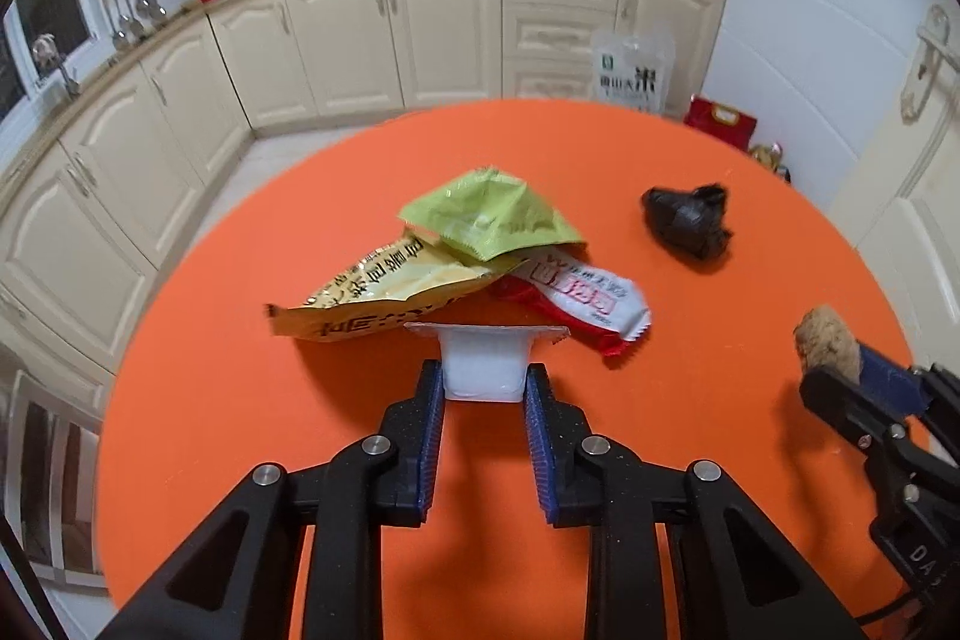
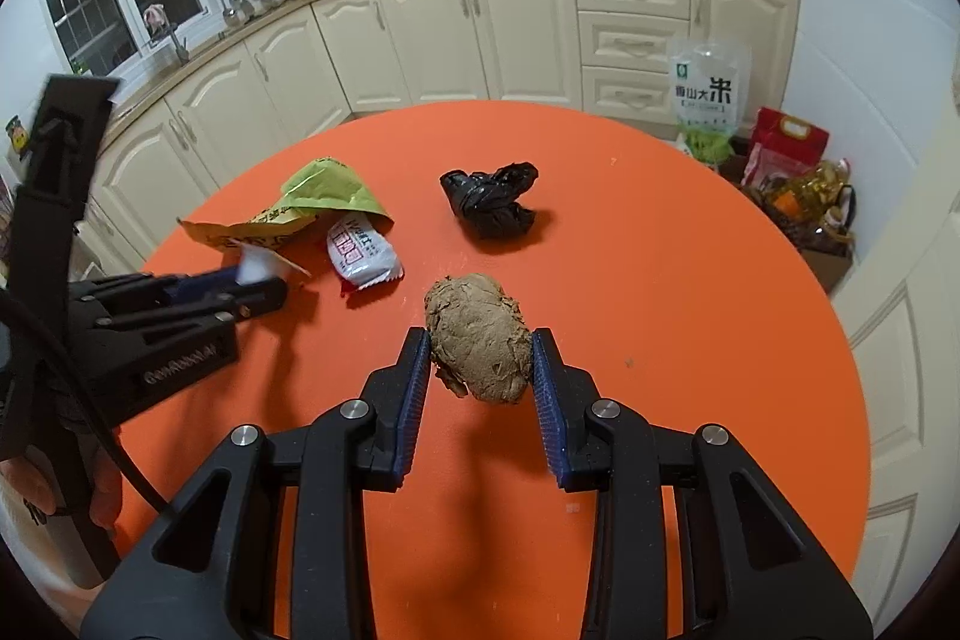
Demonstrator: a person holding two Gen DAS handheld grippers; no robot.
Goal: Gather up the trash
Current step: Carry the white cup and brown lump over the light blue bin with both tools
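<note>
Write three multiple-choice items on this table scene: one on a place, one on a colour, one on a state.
1. Where does the black bag lie?
A. Apart from the wrappers, farther back on the table
B. Under the yellow wrapper
C. On the floor

2. What colour is the wrapper on top of the pile?
A. Blue
B. Green
C. Black

3. What does the right tool hold?
A. Nothing
B. The white cup
C. A brown lump

Key:
1 A, the bag sits alone beyond the pile.
2 B, the green wrapper overlaps the yellow wrapper and the red-white one.
3 C, the brown lump is pinched between its pads, while the white cup sits in the left tool.
</note>
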